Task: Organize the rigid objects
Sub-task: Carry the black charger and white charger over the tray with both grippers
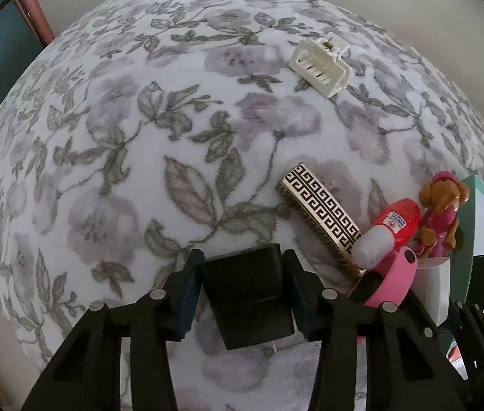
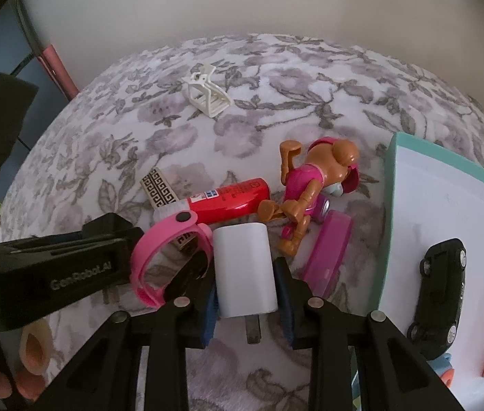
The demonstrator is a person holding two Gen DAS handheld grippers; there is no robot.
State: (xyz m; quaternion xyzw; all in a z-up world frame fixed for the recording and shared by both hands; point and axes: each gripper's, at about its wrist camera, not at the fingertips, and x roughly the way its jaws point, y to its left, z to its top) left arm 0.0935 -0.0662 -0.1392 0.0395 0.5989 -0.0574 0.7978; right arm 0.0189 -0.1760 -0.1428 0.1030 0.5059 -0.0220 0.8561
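1. Black box (image 1: 247, 294): matte, rectangular; held between the left gripper's pads above the floral blanket.
2. White charger (image 2: 243, 270): rounded block, prongs toward the camera; clamped between the right gripper's pads.
3. Cream hair claw (image 1: 320, 63): lying alone, well apart.
4. Patterned barrette (image 1: 320, 215), red tube (image 2: 231, 200), toy dog (image 2: 314, 188), pink band (image 2: 170, 257): clustered beside the teal-rimmed tray (image 2: 391, 185); black car (image 2: 438, 294) inside it.
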